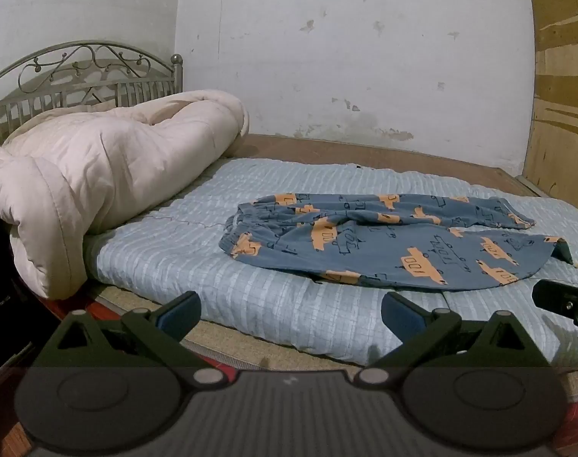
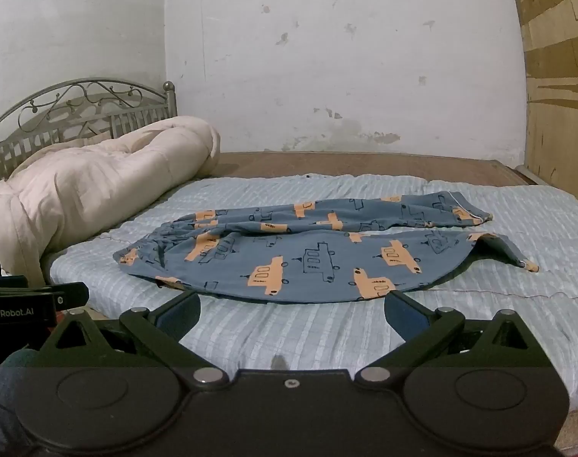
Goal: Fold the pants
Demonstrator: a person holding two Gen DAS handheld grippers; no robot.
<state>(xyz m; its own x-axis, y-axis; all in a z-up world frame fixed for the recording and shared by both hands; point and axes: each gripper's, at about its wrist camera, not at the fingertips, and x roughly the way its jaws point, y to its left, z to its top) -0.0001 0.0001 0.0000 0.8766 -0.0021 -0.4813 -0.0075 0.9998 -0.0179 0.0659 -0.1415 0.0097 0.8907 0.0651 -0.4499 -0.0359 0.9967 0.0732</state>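
- Pants: blue, orange vehicle print, lying spread flat on the pad, not folded over. Waistband toward the left, bunched; legs run to the right.
- Far leg lies straight; near leg curves, its cuff turned up at the right end.
- Pad: light blue striped, covers most of the bed; pants sit on its middle to right part.
- Left hand-held gripper: jaws wide, nothing between them. Hovers over the near edge of the pad, short of the pants, angled down. No contact with the cloth.
- Right hand-held gripper: jaws wide, empty. Tips sit just before the near hem of the pants; cannot tell if they touch it.
- The right unit shows at the right edge of the left view, the left unit at the left edge of the right view; the two sit side by side.
- Duvet: cream, rolled in a heap at the left end of the bed, apart from the pants.
- Headboard: metal, scrollwork, behind the duvet.
- Wall: white, chipped paint, behind the bed.
- Board: plywood, at the right.
- A strip of bare brown bed base shows between pad and wall.
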